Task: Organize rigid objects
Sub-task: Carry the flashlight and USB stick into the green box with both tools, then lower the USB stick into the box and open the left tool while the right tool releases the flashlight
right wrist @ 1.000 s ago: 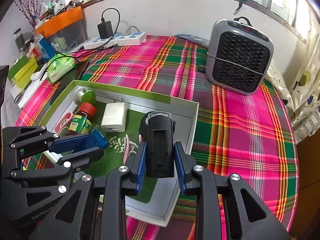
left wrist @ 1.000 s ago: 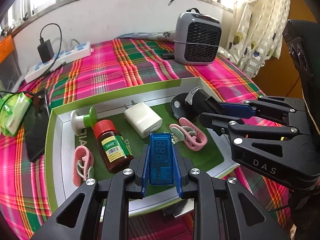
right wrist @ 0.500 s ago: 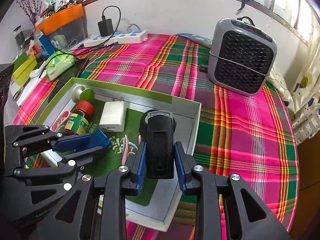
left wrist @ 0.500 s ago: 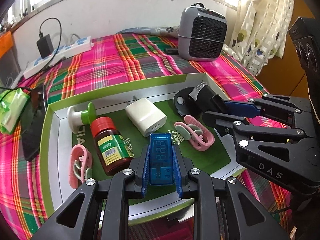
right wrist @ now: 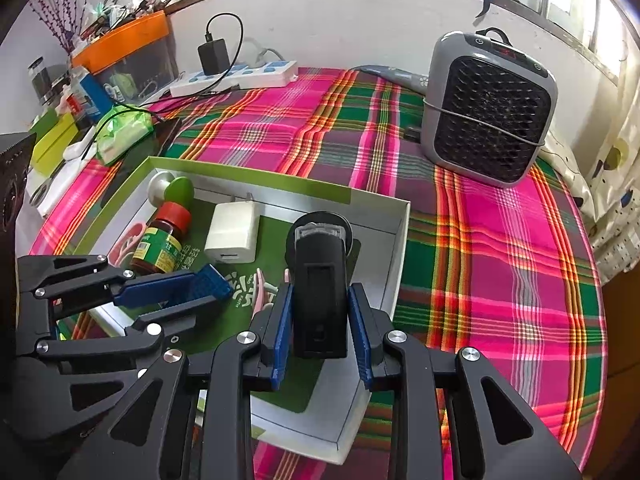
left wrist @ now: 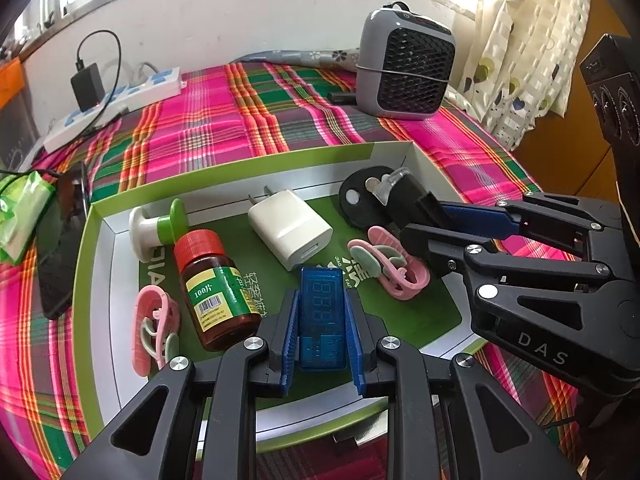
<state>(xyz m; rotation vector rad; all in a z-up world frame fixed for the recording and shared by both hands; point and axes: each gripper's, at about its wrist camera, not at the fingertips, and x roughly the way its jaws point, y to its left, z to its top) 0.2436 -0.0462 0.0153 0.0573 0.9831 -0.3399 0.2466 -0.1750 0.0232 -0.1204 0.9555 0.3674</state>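
Observation:
A green and white box (left wrist: 100, 264) lies on the plaid cloth. Inside it are a brown bottle (left wrist: 216, 292) with a red cap, a white charger (left wrist: 290, 232), a white and green suction hook (left wrist: 160, 228) and two pink clips (left wrist: 154, 328) (left wrist: 388, 268). My left gripper (left wrist: 322, 300) is shut on a blue USB meter (left wrist: 322, 320) over the box's near part. My right gripper (right wrist: 320, 292) is shut on a black suction mount (right wrist: 320, 280), whose round disc (left wrist: 360, 200) sits at the box's far right corner. Whether the disc touches the floor I cannot tell.
A grey fan heater (right wrist: 488, 108) stands at the back right. At the back left lies a white power strip (left wrist: 116, 104) with a black adapter plugged in. Left of the box are a green tissue pack (left wrist: 20, 216) and a black phone (left wrist: 60, 240). A curtain (left wrist: 520, 40) hangs on the right.
Both grippers keep their hold. The views have shifted only slightly over the box; the things inside it have not moved.

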